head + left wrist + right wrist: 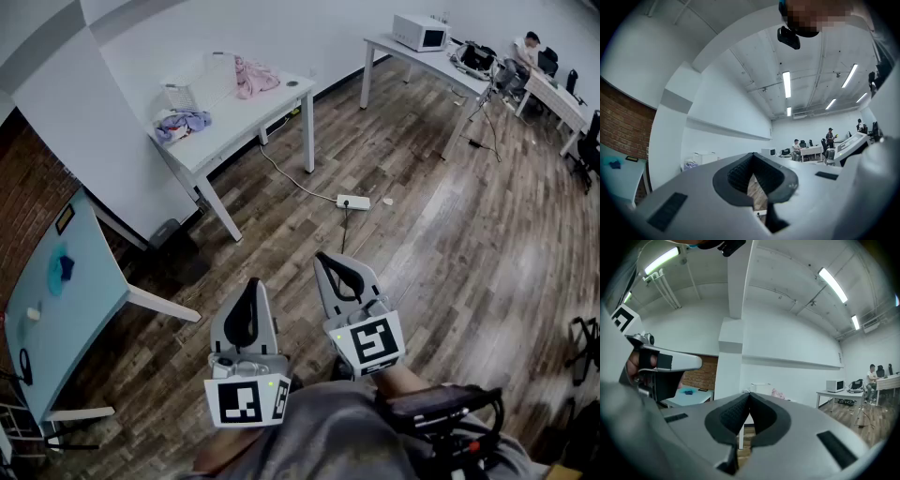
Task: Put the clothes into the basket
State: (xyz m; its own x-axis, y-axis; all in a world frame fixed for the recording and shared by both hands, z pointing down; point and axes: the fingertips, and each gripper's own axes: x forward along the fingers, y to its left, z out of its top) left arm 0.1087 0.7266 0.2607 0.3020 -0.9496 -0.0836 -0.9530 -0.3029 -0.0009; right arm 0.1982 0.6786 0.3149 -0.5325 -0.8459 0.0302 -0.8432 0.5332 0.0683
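- Left gripper (252,284) and right gripper (322,257) are held level, both clenched on nothing.
- Well away, the pink garment (253,77) and bluish garment (183,122) lie on the white table (277,105), outside the white basket (200,84).
- Nothing looks basketed yet; both pickups remain.

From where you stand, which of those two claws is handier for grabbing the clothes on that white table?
Left, marginally. The white table with the clothes lies ahead and leftward, on the left gripper side. Both it and the right gripper are shut, empty and far off, so walking closer comes first.
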